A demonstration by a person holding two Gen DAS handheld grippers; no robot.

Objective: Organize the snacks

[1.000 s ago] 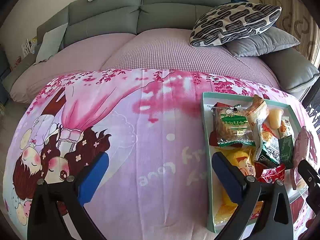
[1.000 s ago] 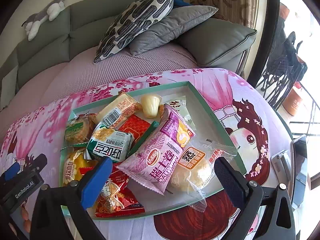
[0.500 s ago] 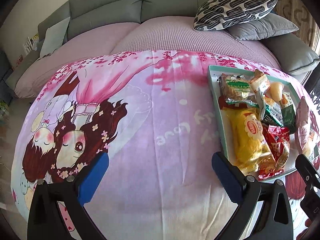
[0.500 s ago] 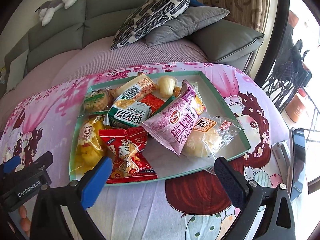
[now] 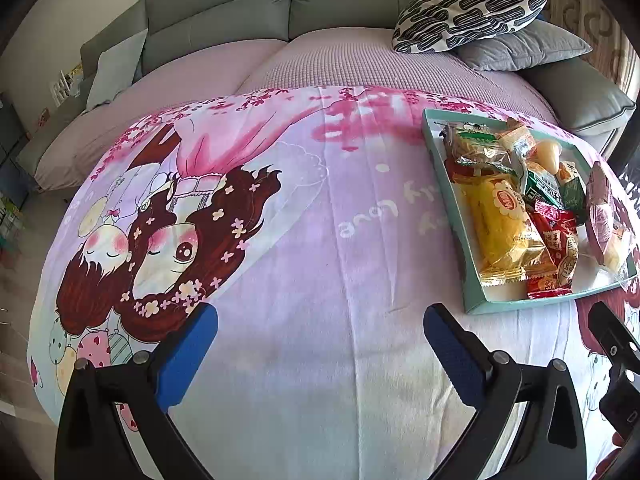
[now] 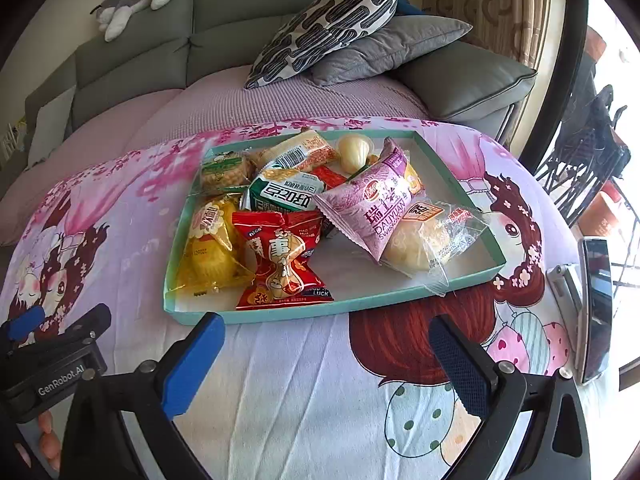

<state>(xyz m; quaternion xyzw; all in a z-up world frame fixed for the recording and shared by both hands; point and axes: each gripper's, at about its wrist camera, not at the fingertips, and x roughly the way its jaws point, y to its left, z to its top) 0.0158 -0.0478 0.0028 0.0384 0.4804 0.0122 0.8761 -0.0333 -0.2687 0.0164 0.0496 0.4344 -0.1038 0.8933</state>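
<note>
Right now both tools hang empty with their jaws spread wide: the left gripper [image 5: 320, 356] over bare cartoon blanket [image 5: 280, 280], the right gripper [image 6: 326, 354] just short of the teal tray [image 6: 280, 314] where the snacks lie heaped. The risk, I'd say, is the pile itself: the red packet [image 6: 280, 264] overlaps the yellow cake bag [image 6: 208, 248], so a careless pinch could drag both, and the clear-wrapped bun [image 6: 420, 240] overhanging the rim could slip out.
</note>
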